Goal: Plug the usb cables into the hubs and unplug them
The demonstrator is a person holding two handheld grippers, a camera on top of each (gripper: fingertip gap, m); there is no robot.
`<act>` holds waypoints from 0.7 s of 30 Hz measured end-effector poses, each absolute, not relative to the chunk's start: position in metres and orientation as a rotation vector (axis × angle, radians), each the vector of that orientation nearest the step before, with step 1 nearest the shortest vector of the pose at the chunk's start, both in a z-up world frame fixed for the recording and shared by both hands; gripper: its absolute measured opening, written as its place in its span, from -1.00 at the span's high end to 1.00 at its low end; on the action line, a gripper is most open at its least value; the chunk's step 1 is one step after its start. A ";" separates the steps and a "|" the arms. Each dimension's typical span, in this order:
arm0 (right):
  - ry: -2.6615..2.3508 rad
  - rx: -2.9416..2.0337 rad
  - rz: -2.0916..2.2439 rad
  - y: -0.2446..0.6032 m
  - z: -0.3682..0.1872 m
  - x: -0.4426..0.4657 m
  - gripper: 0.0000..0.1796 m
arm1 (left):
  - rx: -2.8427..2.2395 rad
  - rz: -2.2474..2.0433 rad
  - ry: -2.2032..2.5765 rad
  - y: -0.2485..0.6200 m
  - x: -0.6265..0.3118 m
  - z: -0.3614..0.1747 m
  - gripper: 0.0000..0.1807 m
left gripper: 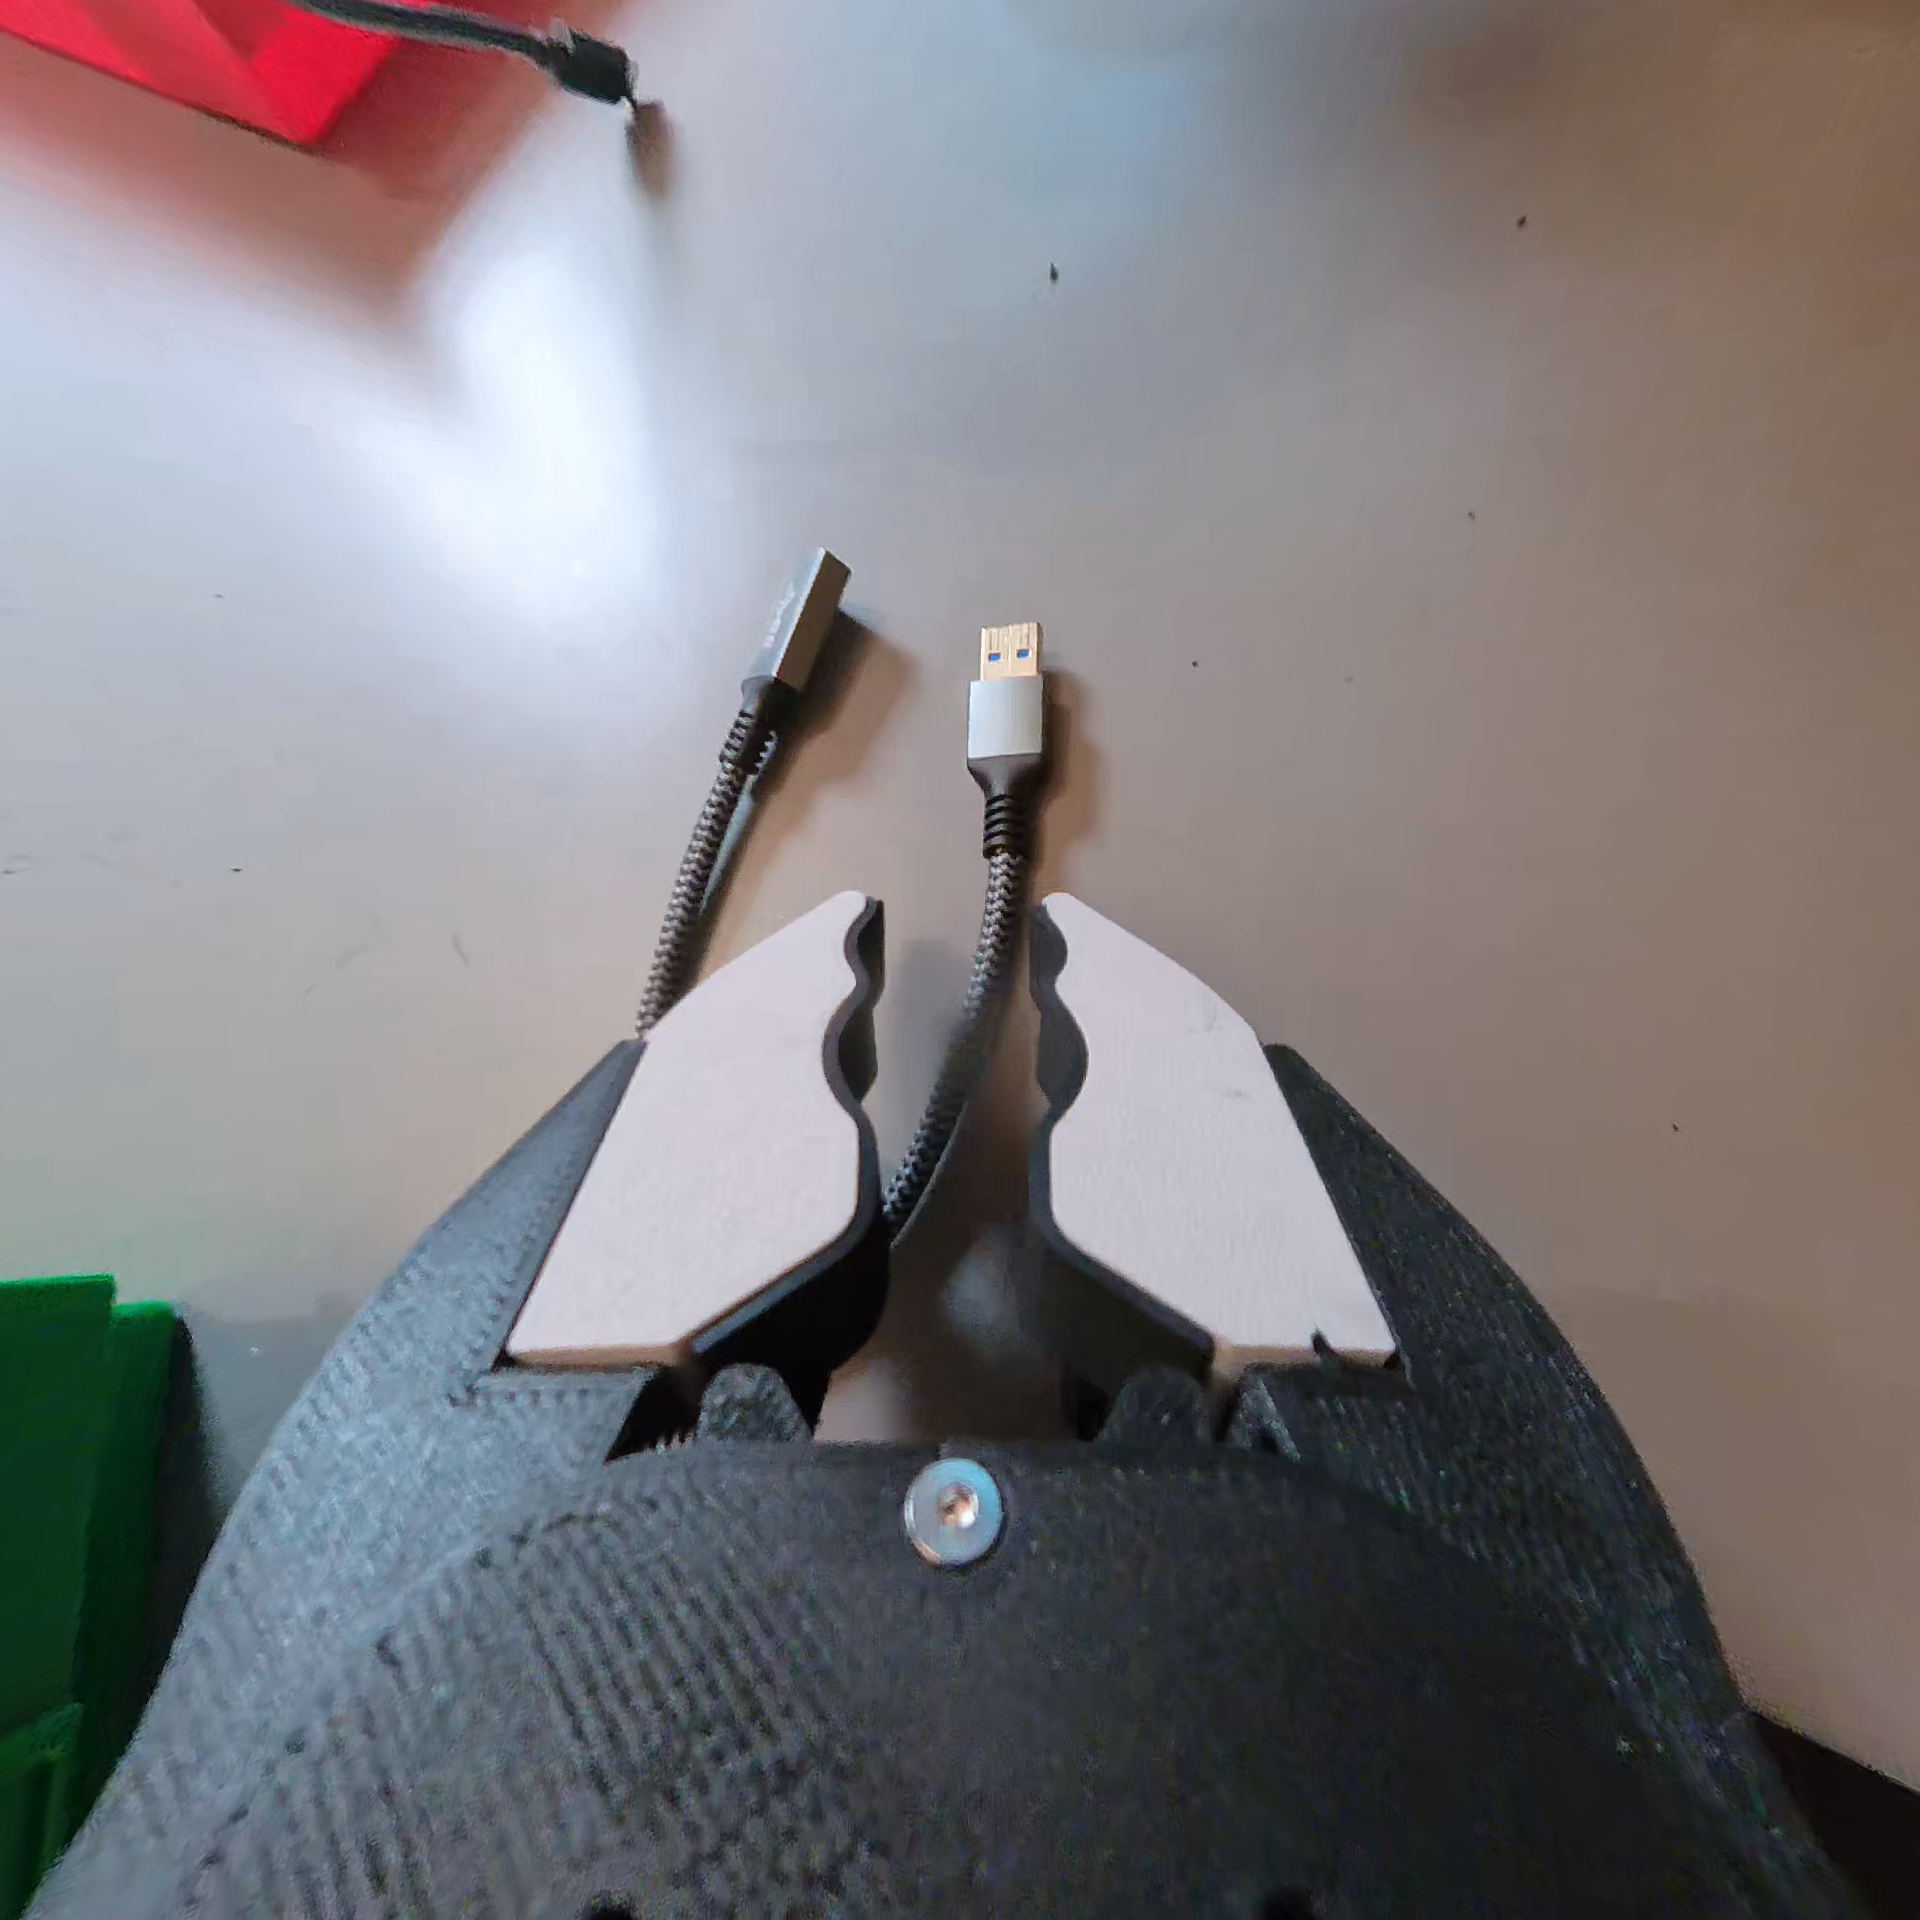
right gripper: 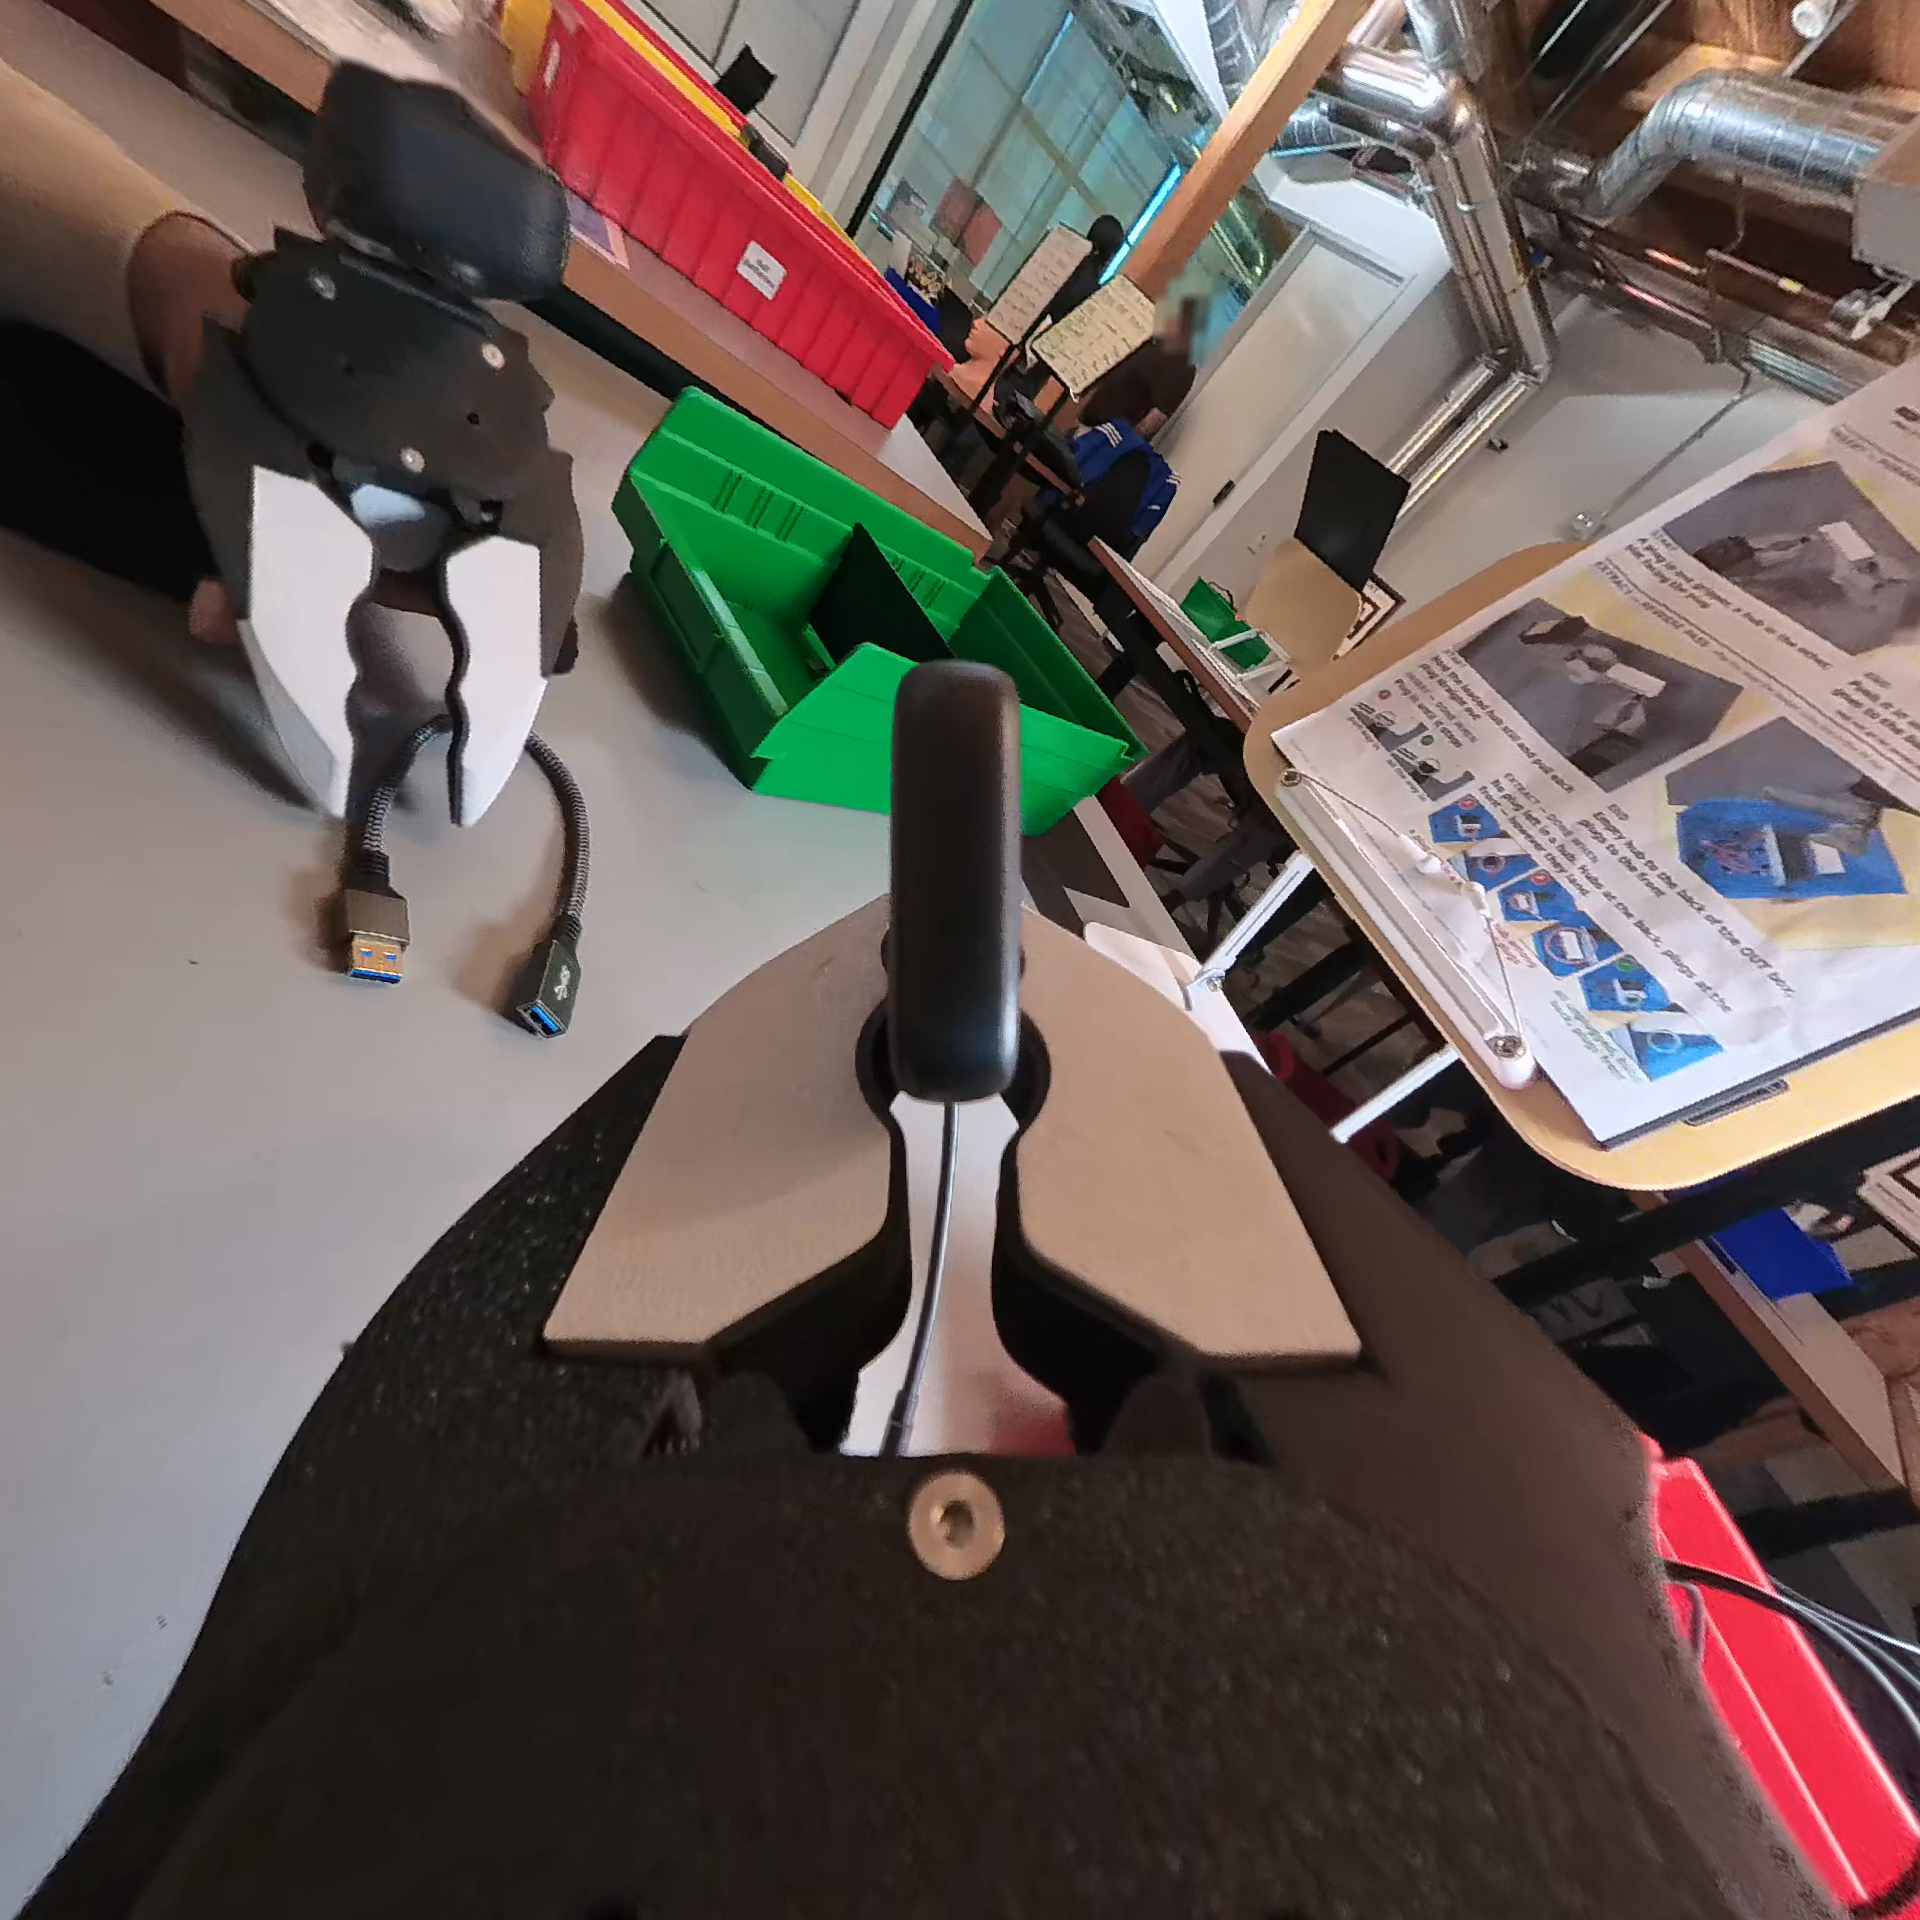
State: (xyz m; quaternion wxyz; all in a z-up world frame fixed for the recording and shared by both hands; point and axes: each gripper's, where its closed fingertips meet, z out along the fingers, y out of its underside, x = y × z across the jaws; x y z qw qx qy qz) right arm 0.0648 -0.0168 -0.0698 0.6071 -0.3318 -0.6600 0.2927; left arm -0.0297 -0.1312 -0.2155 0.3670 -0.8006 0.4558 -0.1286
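Observation:
A short braided USB cable lies on the grey table (left gripper: 1455,623). Its male plug (left gripper: 1008,686) and female end (left gripper: 800,623) both point away from me. My left gripper (left gripper: 956,914) is open and low over the table, with the braided cable (left gripper: 977,1039) running loosely between its fingers. In the right wrist view the left gripper (right gripper: 403,805) stands over the cable, with the plug (right gripper: 376,935) and female end (right gripper: 545,997) in front of it. My right gripper (right gripper: 956,935) is shut on a black rounded hub (right gripper: 956,831), held upright above the table. The hub's thin lead (right gripper: 940,1195) hangs down.
A green bin (right gripper: 883,665) stands on the table beyond the cable, and a long red bin (right gripper: 727,208) behind it. A board with printed instruction sheets (right gripper: 1662,779) is at the right. Another red bin (right gripper: 1787,1714) is at the lower right. A red bin corner (left gripper: 208,62) with a black cable (left gripper: 582,62) is at the far left.

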 end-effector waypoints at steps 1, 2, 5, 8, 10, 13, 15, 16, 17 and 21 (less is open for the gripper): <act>-1.527 -0.766 0.678 -0.017 -0.071 0.064 0.86 | -2.073 -0.319 1.185 -0.131 -0.030 -0.219 0.70; -1.531 -0.766 0.677 -0.018 -0.072 0.063 0.86 | -2.080 -0.314 1.196 -0.131 -0.029 -0.221 0.70; -1.540 -0.771 0.676 -0.019 -0.075 0.061 0.86 | -2.080 -0.330 1.194 -0.129 -0.027 -0.222 0.73; -1.549 -0.781 0.678 -0.019 -0.079 0.059 0.86 | -2.083 -0.366 1.191 -0.127 -0.020 -0.222 0.75; -1.555 -0.787 0.673 -0.019 -0.082 0.058 0.86 | -2.080 -0.380 1.194 -0.126 -0.014 -0.223 0.78; -1.561 -0.789 0.664 -0.019 -0.083 0.057 0.86 | -2.081 -0.387 1.187 -0.125 -0.009 -0.223 0.81; -1.563 -0.790 0.661 -0.020 -0.084 0.057 0.86 | -2.083 -0.400 1.182 -0.125 -0.007 -0.223 0.83; -1.564 -0.790 0.660 -0.020 -0.084 0.057 0.86 | -2.084 -0.411 1.180 -0.125 -0.006 -0.223 0.85; -1.564 -0.790 0.660 -0.020 -0.084 0.057 0.86 | -2.087 -0.423 1.180 -0.125 -0.005 -0.223 0.87; -1.563 -0.784 0.637 -0.020 -0.085 0.056 0.86 | -2.091 -0.361 1.189 -0.122 -0.009 -0.223 0.89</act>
